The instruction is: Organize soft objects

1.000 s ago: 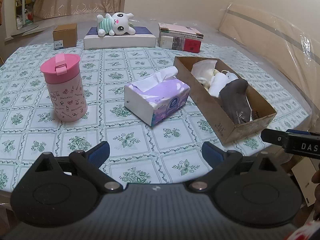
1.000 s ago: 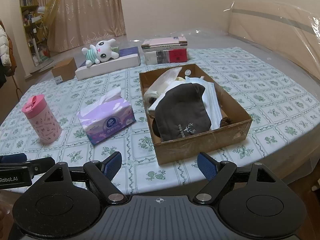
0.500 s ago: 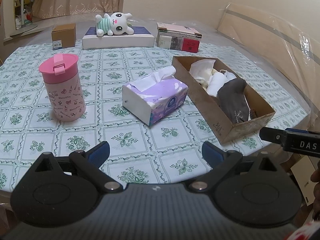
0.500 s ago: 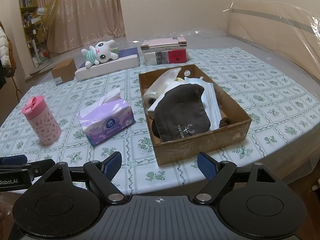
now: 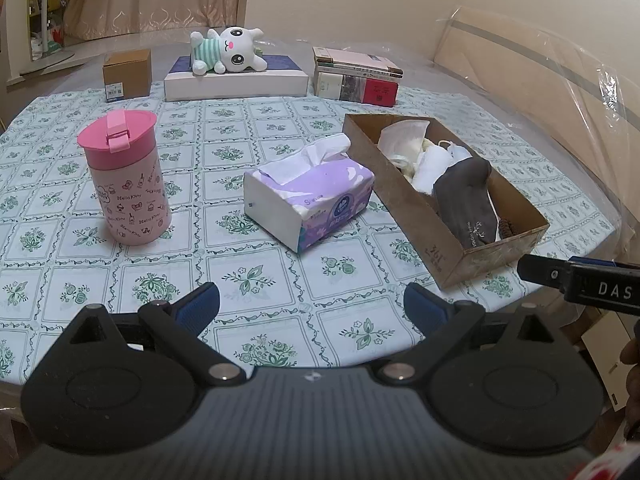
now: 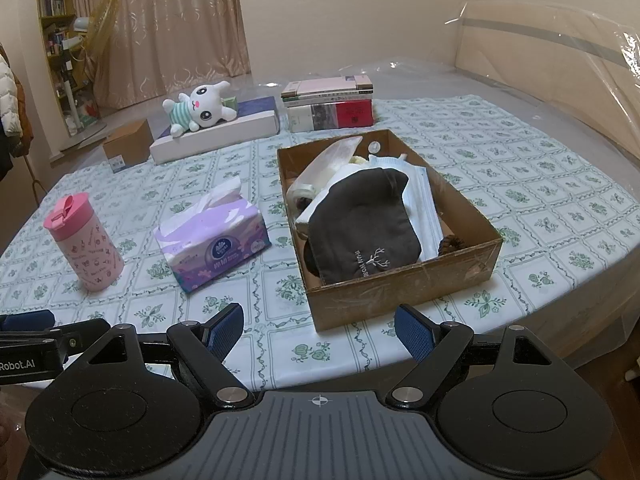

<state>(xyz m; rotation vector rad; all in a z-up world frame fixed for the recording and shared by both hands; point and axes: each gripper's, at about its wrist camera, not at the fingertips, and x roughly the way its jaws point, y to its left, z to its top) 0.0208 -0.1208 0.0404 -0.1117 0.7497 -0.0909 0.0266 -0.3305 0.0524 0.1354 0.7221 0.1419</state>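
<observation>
Lying heaped in the cardboard box [image 6: 404, 288] at the counter's [image 5: 256, 280] near right edge, the dark cloth [image 6: 360, 224] covers the face masks [image 6: 426, 208], so a careless pinch may drag several out together. The plush rabbit [image 6: 196, 110] sits far back. Both the left hand-held gripper [image 5: 312, 308] and right hand-held gripper [image 6: 319, 328] hang released, empty, over the counter's near edge.

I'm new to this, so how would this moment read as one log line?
left gripper: open, empty | right gripper: open, empty | cardboard box: dark cloth inside | plush toy: untouched
</observation>
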